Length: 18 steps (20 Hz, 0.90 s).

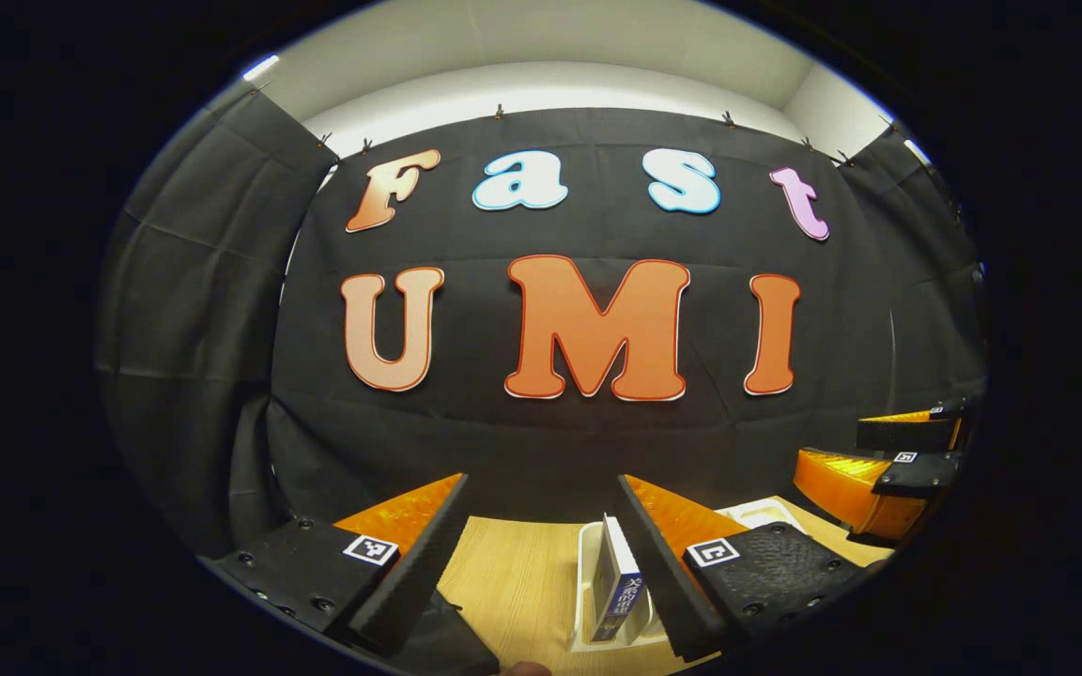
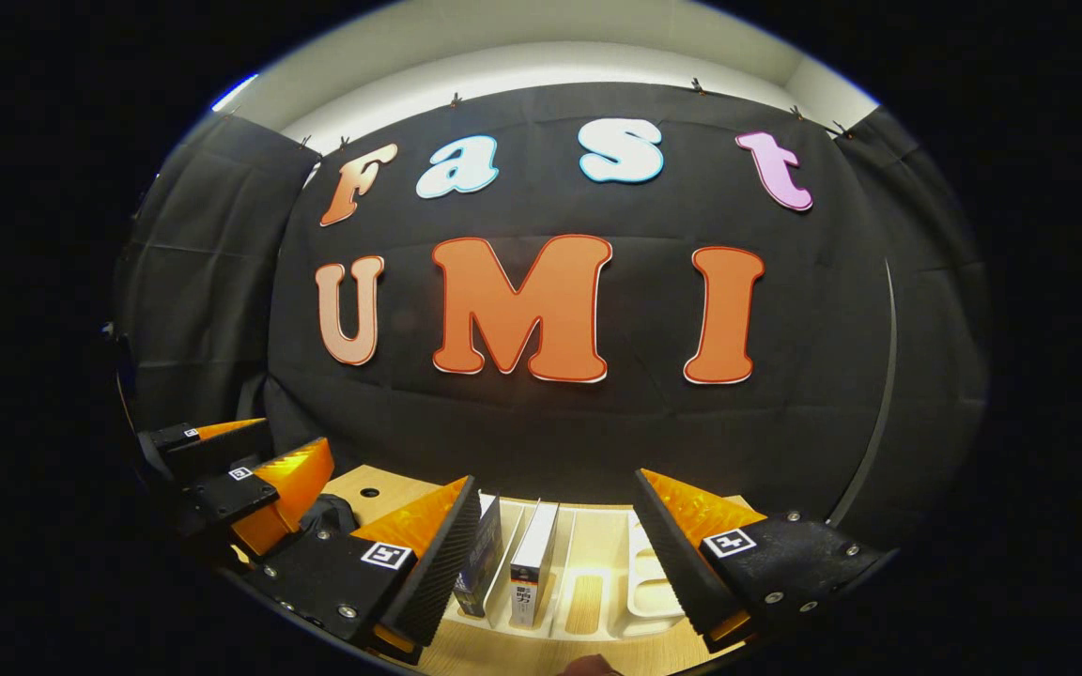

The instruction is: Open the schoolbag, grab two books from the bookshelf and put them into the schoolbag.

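White bookshelf (image 2: 640, 587) holds 2 upright books (image 2: 532, 563), other slots bare

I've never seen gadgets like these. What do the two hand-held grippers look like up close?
Each hand-held gripper, left and right, has two long wedge-shaped fingers tapering toward the tips, with ridged inner faces. Each finger is bolted to a black textured block with visible screw heads, and each block carries a small square black-and-white marker. No cables or sleeves can be seen.
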Available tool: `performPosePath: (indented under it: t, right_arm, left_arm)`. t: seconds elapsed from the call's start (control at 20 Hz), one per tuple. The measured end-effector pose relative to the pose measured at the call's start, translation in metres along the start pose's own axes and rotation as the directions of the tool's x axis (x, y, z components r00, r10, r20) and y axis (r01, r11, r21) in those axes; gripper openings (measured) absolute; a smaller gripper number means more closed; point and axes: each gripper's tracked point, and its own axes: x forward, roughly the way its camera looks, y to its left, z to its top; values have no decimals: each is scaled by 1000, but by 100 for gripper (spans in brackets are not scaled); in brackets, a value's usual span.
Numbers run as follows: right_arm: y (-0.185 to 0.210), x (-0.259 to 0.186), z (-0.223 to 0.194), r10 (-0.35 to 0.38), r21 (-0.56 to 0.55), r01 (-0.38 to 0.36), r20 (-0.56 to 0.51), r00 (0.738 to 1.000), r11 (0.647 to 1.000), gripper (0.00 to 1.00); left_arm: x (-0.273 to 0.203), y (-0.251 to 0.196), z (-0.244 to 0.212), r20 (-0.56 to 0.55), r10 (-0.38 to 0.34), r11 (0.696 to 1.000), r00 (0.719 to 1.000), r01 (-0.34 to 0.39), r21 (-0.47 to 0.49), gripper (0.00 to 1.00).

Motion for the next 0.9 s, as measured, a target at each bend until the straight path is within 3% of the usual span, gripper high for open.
performPosePath:
  t: [0.5, 0.9]
  right_arm:
    - [-1, -1, -5, 2, 8, -2, -11, 1000, 1000, 100]
    - [-3, 0, -8, 5, 2, -5, -18, 1000, 1000, 96]
  left_arm:
    - [-2, 8, -3, -5, 25, 1000, 1000, -25, 5, 95]
    - [-3, 11, -1, 3, 34, 999, 999, -34, 27, 95]
